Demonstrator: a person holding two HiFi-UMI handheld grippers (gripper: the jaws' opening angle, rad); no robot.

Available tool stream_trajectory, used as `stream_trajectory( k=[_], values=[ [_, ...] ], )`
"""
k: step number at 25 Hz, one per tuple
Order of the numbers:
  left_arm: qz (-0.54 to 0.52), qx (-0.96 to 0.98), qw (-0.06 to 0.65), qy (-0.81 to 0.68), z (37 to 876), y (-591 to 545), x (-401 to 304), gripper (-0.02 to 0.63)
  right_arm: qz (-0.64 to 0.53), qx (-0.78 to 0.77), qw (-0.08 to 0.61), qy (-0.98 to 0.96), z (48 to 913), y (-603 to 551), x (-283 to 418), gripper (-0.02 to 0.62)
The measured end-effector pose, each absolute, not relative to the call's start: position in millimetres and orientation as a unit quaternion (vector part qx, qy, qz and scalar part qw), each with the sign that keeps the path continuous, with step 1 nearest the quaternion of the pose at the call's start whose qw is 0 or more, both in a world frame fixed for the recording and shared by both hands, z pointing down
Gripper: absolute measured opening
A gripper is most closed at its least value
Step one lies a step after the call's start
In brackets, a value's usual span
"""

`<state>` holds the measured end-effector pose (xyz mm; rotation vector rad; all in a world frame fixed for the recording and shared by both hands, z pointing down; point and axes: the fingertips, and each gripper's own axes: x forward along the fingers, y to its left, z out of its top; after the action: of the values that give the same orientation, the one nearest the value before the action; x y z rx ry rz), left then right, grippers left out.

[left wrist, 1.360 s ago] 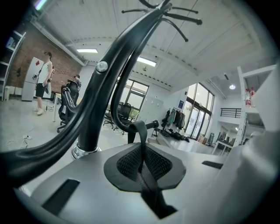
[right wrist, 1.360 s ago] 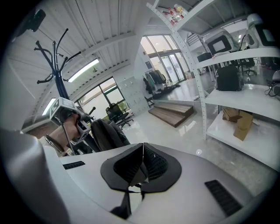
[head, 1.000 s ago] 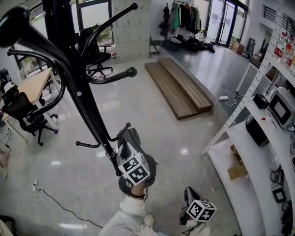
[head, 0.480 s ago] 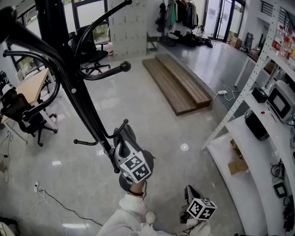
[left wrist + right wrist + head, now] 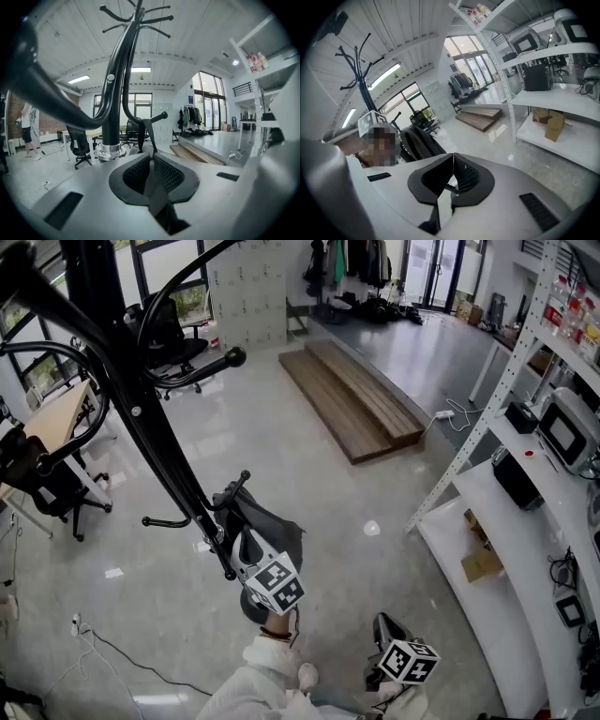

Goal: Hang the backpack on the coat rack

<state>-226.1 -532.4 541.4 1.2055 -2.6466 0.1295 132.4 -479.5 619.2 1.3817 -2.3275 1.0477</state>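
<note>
Place: office-cum-lab
Left of rack: desk, office chairs
Right of rack: shelving with devices
Behind rack: lockers

The coat rack is cut off at the head view's top edge, and the left gripper covers part of the backpack.

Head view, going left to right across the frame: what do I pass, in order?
Black office chair → coat rack's pole → backpack → wooden platform → white shelving unit.
</note>
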Motion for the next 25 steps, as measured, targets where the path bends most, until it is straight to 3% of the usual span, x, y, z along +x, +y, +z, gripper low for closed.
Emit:
stream_trajectory(
  k=[8, 19, 25],
  values=[
    [0.079, 0.453, 0.109, -0.881, 558, -525, -195, 0.016, 0.361, 0.47, 0.12, -0.797, 621, -473, 131, 0.012],
    [0.14, 0.535, 0.176, -0.814, 625, -428, -140, 0.015, 0.353, 0.411, 0.14, -0.829, 628, -452, 70, 0.014],
    [0.06, 0.599, 0.194, -0.775, 593, -377, -143, 0.015, 0.338, 0.354, 0.162, -0.857, 630, -430, 15, 0.013]
  ],
)
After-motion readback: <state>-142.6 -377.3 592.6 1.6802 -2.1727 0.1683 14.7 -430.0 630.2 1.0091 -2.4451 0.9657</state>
